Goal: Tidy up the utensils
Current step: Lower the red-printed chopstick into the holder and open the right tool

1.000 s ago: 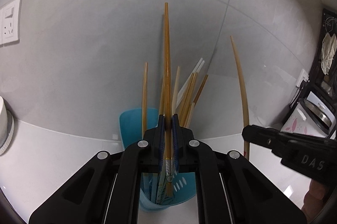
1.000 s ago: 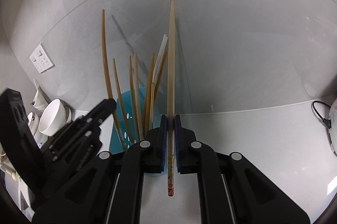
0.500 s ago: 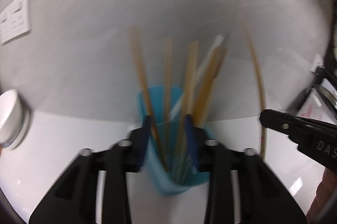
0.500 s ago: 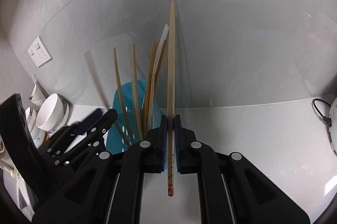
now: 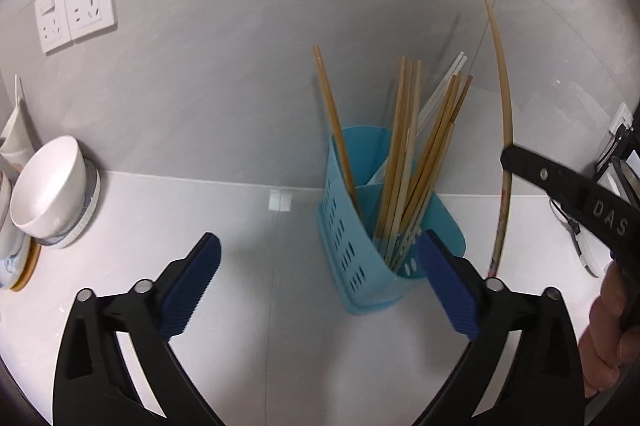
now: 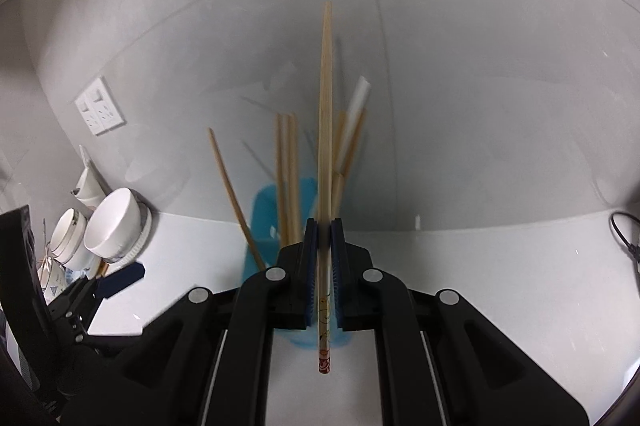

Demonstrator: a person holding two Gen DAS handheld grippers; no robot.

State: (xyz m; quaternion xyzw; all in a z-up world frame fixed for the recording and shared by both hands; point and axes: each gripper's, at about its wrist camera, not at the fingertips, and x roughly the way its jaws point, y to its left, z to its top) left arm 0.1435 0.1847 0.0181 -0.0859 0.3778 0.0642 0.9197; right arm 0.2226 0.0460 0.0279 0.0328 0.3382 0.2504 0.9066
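Right gripper (image 6: 324, 258) pinches a chopstick (image 6: 325, 129); left gripper (image 5: 320, 282) is spread. Lower it tip-first, upright, into the blue holder (image 5: 352, 226) near the worktop's back edge.

white bowl (image 5: 50, 181), wall sockets (image 5: 76, 7), black cable (image 6: 624, 238)

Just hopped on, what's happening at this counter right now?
Chopsticks are being sorted into the blue holder. The left gripper is open and empty just in front of it. The right gripper is shut on one chopstick, held upright near the holder and not yet in it.
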